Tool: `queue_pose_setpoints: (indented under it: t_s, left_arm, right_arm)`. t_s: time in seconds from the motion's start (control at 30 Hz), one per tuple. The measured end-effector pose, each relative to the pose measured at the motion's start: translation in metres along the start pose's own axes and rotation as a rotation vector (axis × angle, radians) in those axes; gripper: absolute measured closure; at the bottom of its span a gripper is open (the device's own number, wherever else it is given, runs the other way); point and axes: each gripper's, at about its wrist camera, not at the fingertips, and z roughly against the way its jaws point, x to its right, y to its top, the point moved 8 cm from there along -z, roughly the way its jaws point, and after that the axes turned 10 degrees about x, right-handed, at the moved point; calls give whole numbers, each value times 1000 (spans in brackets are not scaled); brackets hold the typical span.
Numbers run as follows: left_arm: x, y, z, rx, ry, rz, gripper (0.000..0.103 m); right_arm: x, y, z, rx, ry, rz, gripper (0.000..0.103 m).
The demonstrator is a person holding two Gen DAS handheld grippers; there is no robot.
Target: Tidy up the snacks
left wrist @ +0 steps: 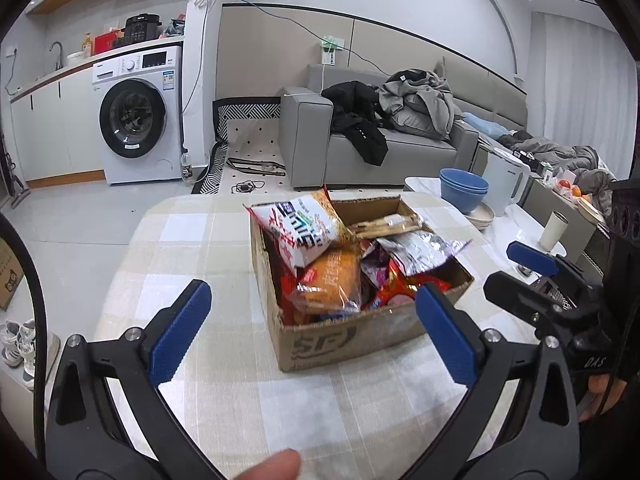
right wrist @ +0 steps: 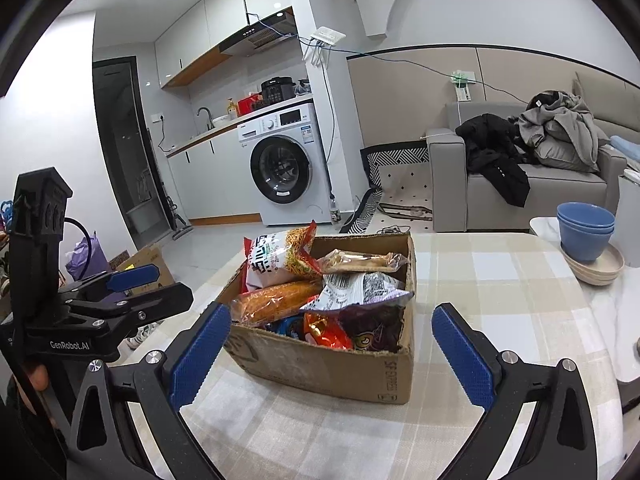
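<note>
Cardboard box (right wrist: 320, 364) sitting on the checked table (right wrist: 500, 280), crammed with snacks: noodle packet (right wrist: 280, 258) leaning up over the far-left rim, orange packet (right wrist: 276, 300) lying beneath it, biscuit pack (right wrist: 362, 262) across the back, silver bag (right wrist: 360, 288) on top near the middle. Left gripper (left wrist: 312, 332) and right gripper (right wrist: 332, 354) hovering just short of the near wall, fingers spread wide, gripping nothing. Fitting both a box just filled and one awaiting sorting. For any grasp here: pinching one packet by a free edge, favouring those riding highest, avoiding crushing the brittle contents, steadying the light box against sliding on the cloth.
</note>
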Motion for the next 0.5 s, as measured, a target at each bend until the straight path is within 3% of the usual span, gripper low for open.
queue_pose_setpoints:
  t_s: [0.5]
  left_arm:
    - [-2, -41, 17, 38, 8, -7, 1]
  right_arm:
    - [-9, -34, 20, 20, 22, 39, 0]
